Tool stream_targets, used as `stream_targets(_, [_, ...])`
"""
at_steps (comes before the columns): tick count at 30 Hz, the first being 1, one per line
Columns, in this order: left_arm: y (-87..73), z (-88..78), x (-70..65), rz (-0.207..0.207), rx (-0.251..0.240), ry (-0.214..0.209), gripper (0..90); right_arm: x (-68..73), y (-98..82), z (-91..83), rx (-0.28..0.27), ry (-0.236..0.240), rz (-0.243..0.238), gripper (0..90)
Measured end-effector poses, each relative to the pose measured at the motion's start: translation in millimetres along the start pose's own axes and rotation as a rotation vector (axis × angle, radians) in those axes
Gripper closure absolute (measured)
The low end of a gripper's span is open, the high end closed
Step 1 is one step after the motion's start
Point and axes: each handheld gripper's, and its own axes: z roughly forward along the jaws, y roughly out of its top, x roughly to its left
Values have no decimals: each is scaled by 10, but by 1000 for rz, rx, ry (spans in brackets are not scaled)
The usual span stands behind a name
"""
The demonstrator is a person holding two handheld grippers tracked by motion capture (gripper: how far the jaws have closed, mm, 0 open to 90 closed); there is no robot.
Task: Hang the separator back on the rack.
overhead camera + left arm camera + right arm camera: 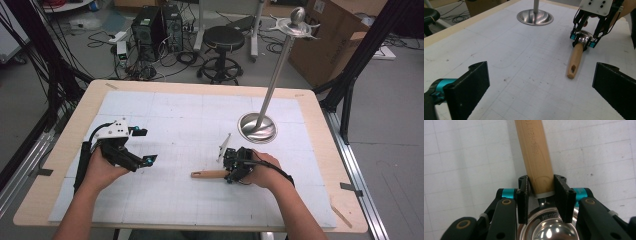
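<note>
The wooden-handled ladle [539,157] is lying flat on the white gridded mat [170,115], and the right gripper [541,185] is clamping it: both black jaws are pressing against the sides of the handle just where the wood meets the metal ferrule, so the jaws are closed on the ladle. Seen from the right gripper view, the handle is running straight out ahead of the jaws, while the shiny steel bowl is sitting behind them, under the gripper's body. In the high view the ladle [209,174] is pointing its handle away from the right gripper [234,167], toward the left gripper [140,147].

The left gripper [540,82] is resting well apart from the ladle, with its jaws standing wide open and nothing between them; through the gap, the left gripper view is showing the ladle [575,60] ahead and to the right, with the right gripper [583,41] over the bowl end.

Beyond the right gripper, the round steel base of a utensil stand [257,127] is sitting on the mat, its pole [277,70] rising to hooked arms at the top.
</note>
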Motion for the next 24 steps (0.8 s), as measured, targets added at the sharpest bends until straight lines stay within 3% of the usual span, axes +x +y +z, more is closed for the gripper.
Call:
stream_targets(8, [4,-2,-5,2,-3,-3,17,19,1,-4,4,3,17,686])
stream_targets(9, [2,0,-6,-1,-6,-3,17,8,0,-4,-7,-4,-6,688])
stream_targets(15, [1,-3,4,-1,-5,1,17,31,5,-62,-56,7,13,691])
stream_targets(20, [1,-10,6,-1,-5,2,17,1,-47,-174,-134,16,42,691])
stream_targets(24, [-1,-1,8,-2,-4,-3,17,3,-82,-305,-235,9,59,692])
